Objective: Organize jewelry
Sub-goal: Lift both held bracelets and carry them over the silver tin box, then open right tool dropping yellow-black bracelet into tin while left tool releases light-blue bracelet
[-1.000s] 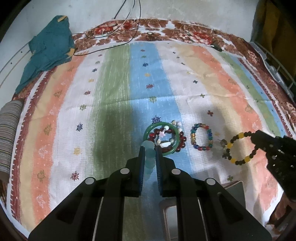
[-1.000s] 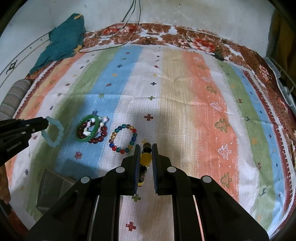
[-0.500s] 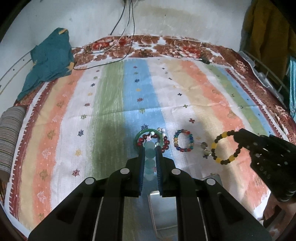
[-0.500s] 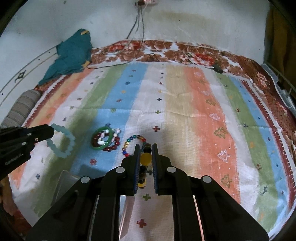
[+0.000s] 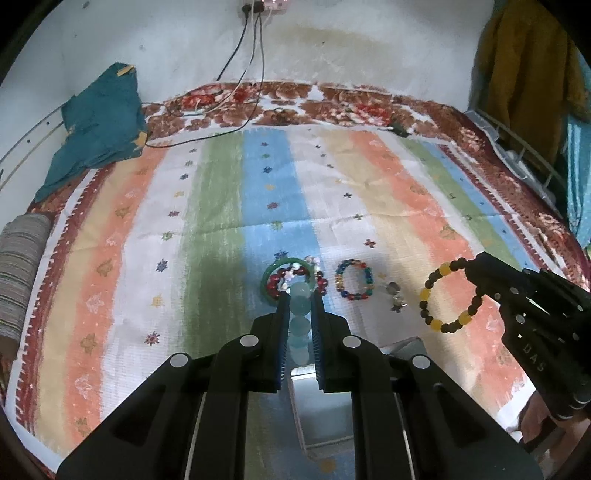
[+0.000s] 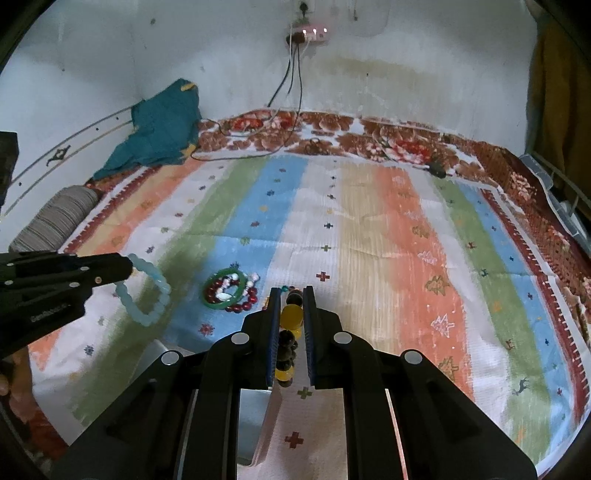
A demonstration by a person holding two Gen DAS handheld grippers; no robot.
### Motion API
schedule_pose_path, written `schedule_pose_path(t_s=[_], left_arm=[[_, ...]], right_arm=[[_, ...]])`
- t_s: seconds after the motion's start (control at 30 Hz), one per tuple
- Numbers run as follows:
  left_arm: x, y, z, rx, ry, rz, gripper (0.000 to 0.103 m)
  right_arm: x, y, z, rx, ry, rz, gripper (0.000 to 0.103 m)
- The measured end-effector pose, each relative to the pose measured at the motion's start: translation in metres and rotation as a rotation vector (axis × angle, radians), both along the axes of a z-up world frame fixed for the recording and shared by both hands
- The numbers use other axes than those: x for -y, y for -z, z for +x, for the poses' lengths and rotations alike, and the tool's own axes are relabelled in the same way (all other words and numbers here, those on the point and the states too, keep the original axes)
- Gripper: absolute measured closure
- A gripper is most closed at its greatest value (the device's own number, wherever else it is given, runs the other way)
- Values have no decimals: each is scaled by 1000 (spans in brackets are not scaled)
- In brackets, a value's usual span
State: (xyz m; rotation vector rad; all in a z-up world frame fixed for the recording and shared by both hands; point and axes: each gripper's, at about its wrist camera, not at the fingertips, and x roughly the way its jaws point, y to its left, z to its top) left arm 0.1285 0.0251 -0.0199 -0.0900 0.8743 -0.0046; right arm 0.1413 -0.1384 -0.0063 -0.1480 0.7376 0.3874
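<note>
I have both grippers higher above the bed than a second ago. My left gripper [image 5: 299, 295] has carried the pale blue bracelet [image 6: 147, 291] up, my right gripper [image 6: 290, 291] the yellow-and-dark bracelet [image 5: 448, 295], and the wall socket [image 6: 310, 35] now shows.

left gripper [image 5: 299, 295]: black, rising from the bottom centre of its own view; jaws closed on a pale aqua bead bracelet [image 5: 299, 321] between the blue pads
left gripper, other view: enters from the left edge, tip pointing right
right gripper [image 6: 290, 295]: black, bottom centre of its view; jaws clamped on a dark and yellow bead bracelet [image 6: 288, 332]
right gripper, other view: enters from the right edge, tip pointing left
</note>
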Motion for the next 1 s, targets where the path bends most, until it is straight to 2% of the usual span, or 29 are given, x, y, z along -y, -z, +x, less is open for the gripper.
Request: schedule_pose_path(t_s=[0.7,1.0], left_arm=[[25,-8,-36,31,75,4,92],[28,-3,-42,-1,84,-12,92]], right_arm=[[-5,-2,-39,-12,-77,42,90],[-5,3,-44,-55,-98,54,90]])
